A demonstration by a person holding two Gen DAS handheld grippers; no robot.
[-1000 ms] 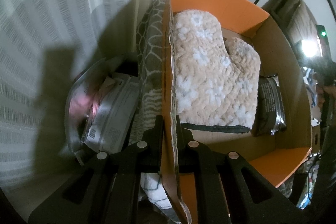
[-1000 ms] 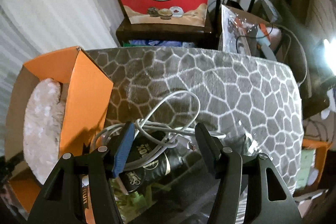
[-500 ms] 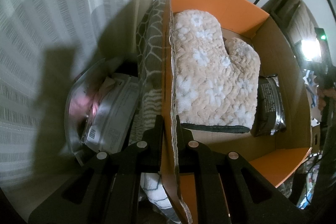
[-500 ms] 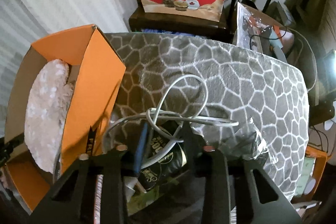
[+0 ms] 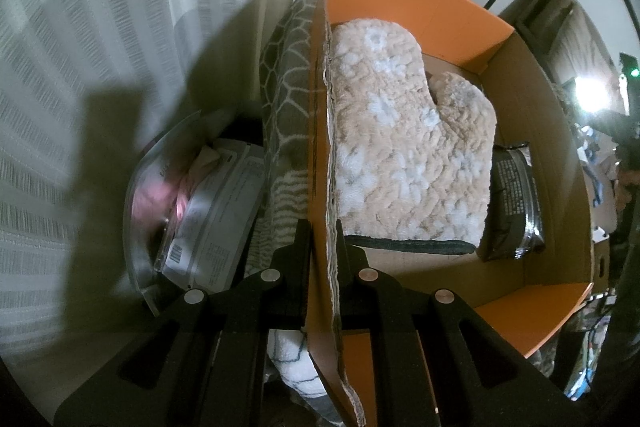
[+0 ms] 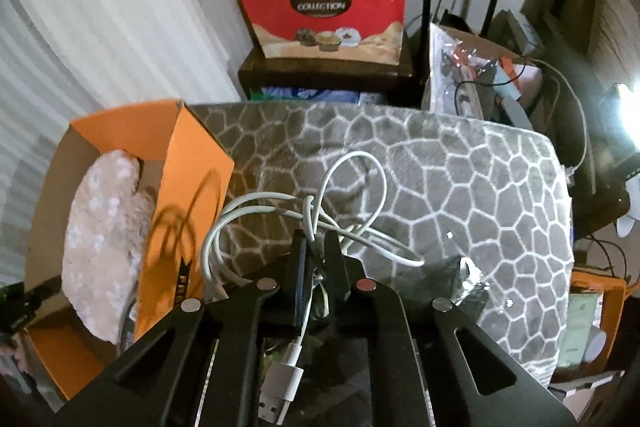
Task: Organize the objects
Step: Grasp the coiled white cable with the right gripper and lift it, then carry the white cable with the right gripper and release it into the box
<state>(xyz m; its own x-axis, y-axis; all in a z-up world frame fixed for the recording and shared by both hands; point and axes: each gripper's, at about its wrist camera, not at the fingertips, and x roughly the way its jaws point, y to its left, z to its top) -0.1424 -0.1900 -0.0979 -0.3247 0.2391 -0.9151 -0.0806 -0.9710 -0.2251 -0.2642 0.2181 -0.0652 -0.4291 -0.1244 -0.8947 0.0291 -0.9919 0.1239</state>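
A: Change since the earlier frame?
B: Right tongs (image 6: 316, 243) have closed on the white cable (image 6: 280, 211), lifted off the grey blanket (image 6: 460, 179).
A: Left side?
B: Left tongs (image 5: 320, 231) remain clamped on the orange box (image 5: 400, 3) wall edge; mitt (image 5: 404, 155) inside. Blanket right of the cable lies open.
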